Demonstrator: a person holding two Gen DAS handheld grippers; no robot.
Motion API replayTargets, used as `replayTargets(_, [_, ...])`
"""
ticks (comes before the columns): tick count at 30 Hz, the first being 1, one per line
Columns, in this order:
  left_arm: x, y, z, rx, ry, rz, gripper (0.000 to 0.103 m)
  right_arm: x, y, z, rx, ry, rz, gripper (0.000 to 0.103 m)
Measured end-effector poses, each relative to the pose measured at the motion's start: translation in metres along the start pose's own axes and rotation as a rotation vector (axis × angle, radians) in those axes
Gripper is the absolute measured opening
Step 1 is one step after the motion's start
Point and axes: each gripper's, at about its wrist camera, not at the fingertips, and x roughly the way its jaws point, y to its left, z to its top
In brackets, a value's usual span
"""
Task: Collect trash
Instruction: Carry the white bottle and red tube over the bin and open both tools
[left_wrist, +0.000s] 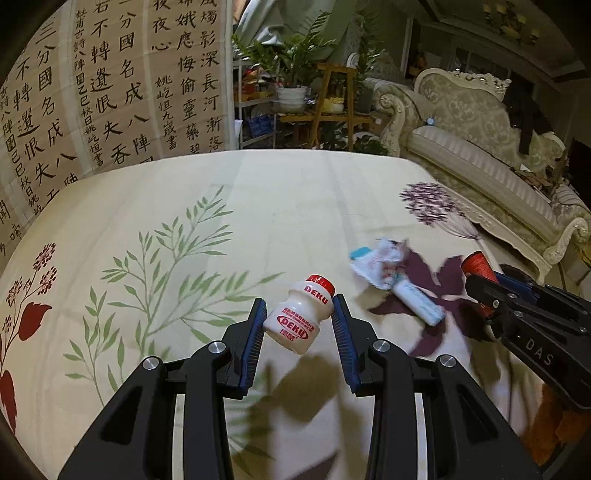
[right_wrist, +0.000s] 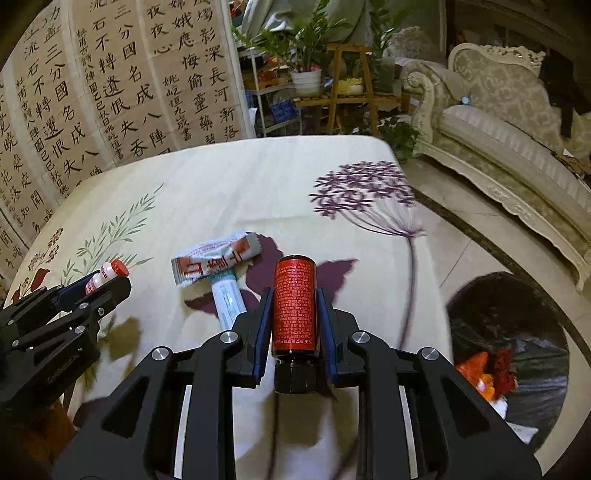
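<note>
Calligraphy sheets (left_wrist: 110, 92) hang along the left wall behind the desk (left_wrist: 295, 192), which wears a cream cloth printed with green fronds and purple flowers. Left gripper (left_wrist: 299, 321) pinches a small white drink bottle (left_wrist: 295, 321) with a red cap, tilted and lifted clear of the cloth, its shadow falling below it. To its right a crumpled wrapper (right_wrist: 218, 258) lies on the cloth, overlapping one end of a pale tube (right_wrist: 229, 299); both rest on a dark purple leaf print, between the two grippers. Further right, the right gripper (right_wrist: 293, 314) is clamped on a red cylindrical bottle (right_wrist: 293, 306) with a black cap, its blue pads pressing both sides, the cap end toward the camera. At far right, on the floor beside the desk, a black-lined trash bin (right_wrist: 506, 332) holds orange and red scraps. An ornate sofa (right_wrist: 517, 147) stands beyond it
</note>
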Motion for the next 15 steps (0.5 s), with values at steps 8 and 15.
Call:
replayTargets(8, [-0.024, -0.050, -0.014, 0.061, -0.024, -0.082, 0.037, -0.048, -0.044, -0.031, 0.070, -0.046, -0.082, 0.023])
replayTargets(15, [-0.033, -0.112, -0.027, 0.136, -0.025, -0.168, 0.037, -0.075, -0.099, -0.063, 0.163, -0.056, -0.176, 0.023])
